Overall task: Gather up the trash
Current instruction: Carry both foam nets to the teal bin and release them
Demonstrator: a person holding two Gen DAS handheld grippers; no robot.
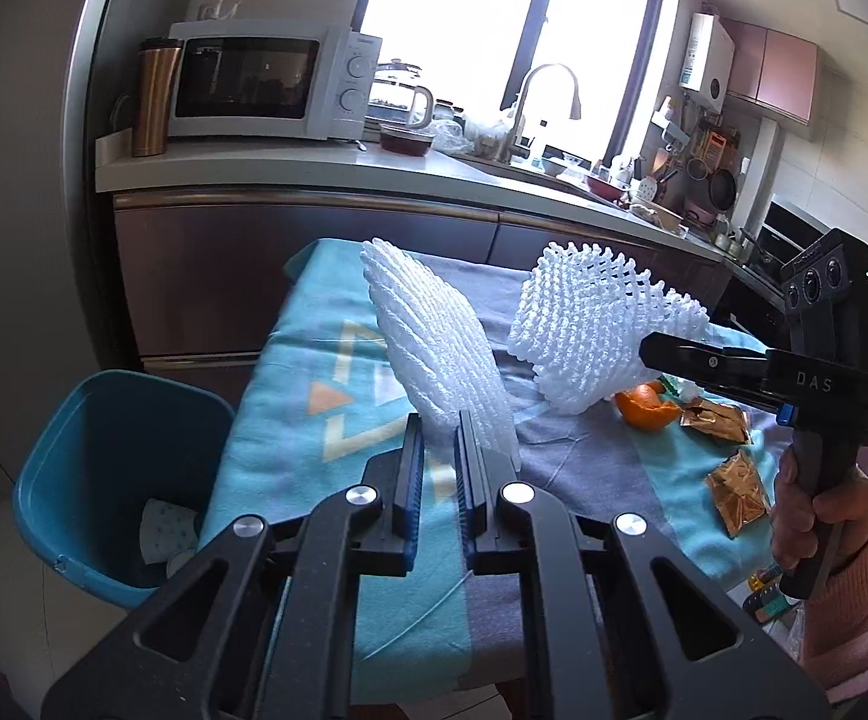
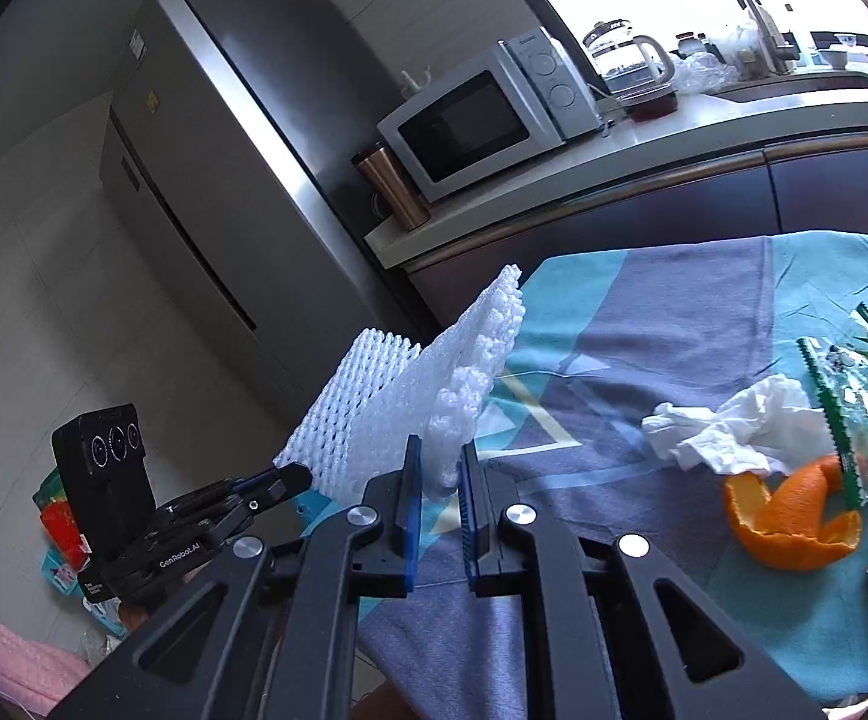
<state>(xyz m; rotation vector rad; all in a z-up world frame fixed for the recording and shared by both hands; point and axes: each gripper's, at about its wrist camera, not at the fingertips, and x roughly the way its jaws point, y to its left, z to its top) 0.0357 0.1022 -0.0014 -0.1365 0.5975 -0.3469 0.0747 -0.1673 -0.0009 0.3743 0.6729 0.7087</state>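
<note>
My left gripper (image 1: 438,420) is shut on a white foam fruit net (image 1: 428,342) held upright above the table's left part. My right gripper (image 2: 438,447) is shut on a second white foam net (image 2: 434,384); that net also shows in the left wrist view (image 1: 589,330), with the right gripper (image 1: 649,351) at its edge. In the right wrist view the left gripper (image 2: 296,477) holds its net (image 2: 350,402) to the left. On the table lie an orange peel (image 2: 793,516), a crumpled white tissue (image 2: 745,426), a green-edged clear wrapper (image 2: 853,396) and gold wrappers (image 1: 733,480).
A blue trash bin (image 1: 104,480) with some paper inside stands on the floor left of the table (image 1: 290,396), which has a teal and grey cloth. Behind it runs a counter with a microwave (image 1: 266,81), a copper tumbler (image 1: 155,96), a kettle and a sink. A fridge (image 2: 206,150) stands at the left.
</note>
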